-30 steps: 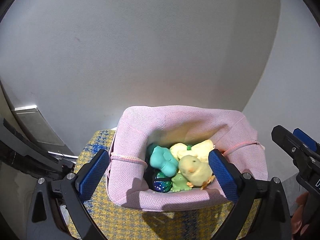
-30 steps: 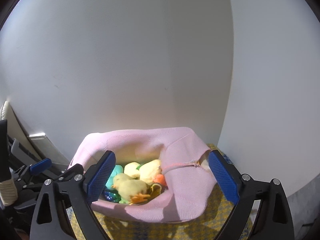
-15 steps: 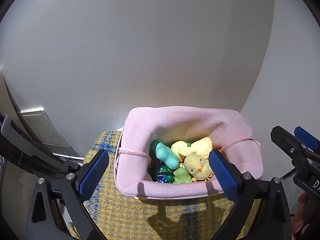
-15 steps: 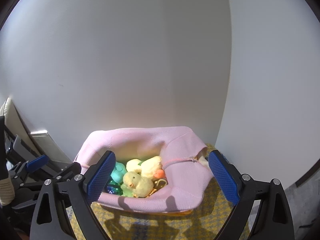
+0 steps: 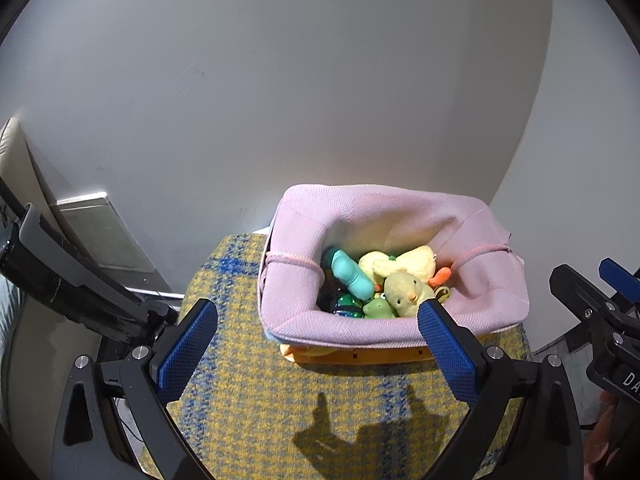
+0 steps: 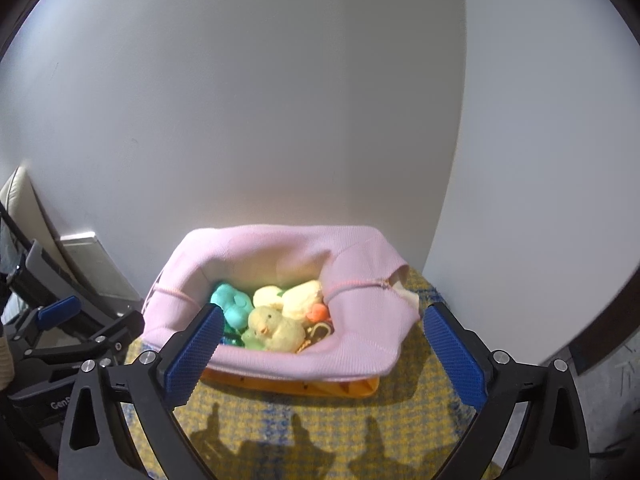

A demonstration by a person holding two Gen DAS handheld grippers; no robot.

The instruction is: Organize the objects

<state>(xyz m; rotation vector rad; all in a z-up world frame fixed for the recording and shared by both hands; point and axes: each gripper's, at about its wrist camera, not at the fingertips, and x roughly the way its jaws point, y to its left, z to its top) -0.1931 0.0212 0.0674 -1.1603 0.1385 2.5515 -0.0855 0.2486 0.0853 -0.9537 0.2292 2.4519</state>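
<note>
A pink fabric basket (image 5: 360,330) (image 6: 360,356) stands on a yellow and blue woven surface (image 5: 248,400) (image 6: 320,416). It holds several small toys: a yellow plush chick (image 5: 406,294) (image 6: 276,328), a teal toy (image 5: 352,274) (image 6: 232,304), pale yellow plush pieces (image 5: 408,262) and a small green figure (image 5: 376,308). My left gripper (image 5: 318,354) is open and empty, in front of the basket and a little left of it. My right gripper (image 6: 320,354) is open and empty, just in front of the basket's front rim.
A white wall stands right behind the basket, with a corner to the right. A grey panel (image 5: 104,236) leans against the wall at the left, beside dark equipment (image 5: 60,280). The woven surface is narrow and drops off on both sides.
Both grippers have drawn back from the basket, which was between the fingers and now stands free on the woven surface. Both stay open.
</note>
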